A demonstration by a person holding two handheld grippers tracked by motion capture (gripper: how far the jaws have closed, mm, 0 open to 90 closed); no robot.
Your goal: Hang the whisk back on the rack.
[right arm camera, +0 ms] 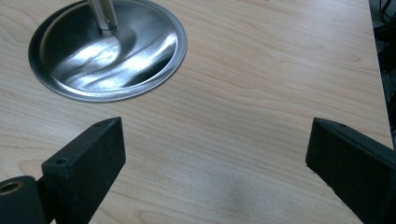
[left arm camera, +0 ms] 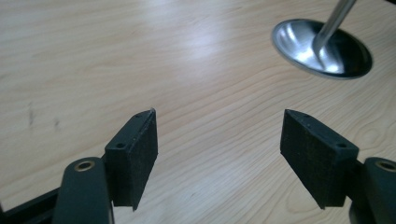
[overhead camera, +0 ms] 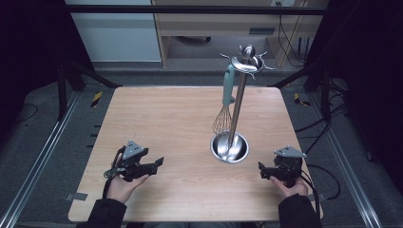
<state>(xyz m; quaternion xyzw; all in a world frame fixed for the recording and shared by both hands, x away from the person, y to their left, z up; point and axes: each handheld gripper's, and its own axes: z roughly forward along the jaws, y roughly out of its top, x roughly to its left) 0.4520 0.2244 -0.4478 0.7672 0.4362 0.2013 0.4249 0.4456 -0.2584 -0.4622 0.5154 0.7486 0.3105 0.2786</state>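
Observation:
A steel utensil stand rises from a round dish base at the table's right middle. A whisk with a teal handle hangs from one of the hooks at its top. My left gripper rests low at the front left, pointing right toward the base, open with nothing between its fingers. In the left gripper view the base lies ahead to the right. My right gripper sits at the front right, also open and empty. In the right gripper view the base is close ahead on the left.
The light wooden table has bare board across its left and middle. Dark frame rails and cables run beside it on the floor. A wooden shelf stands beyond the far edge.

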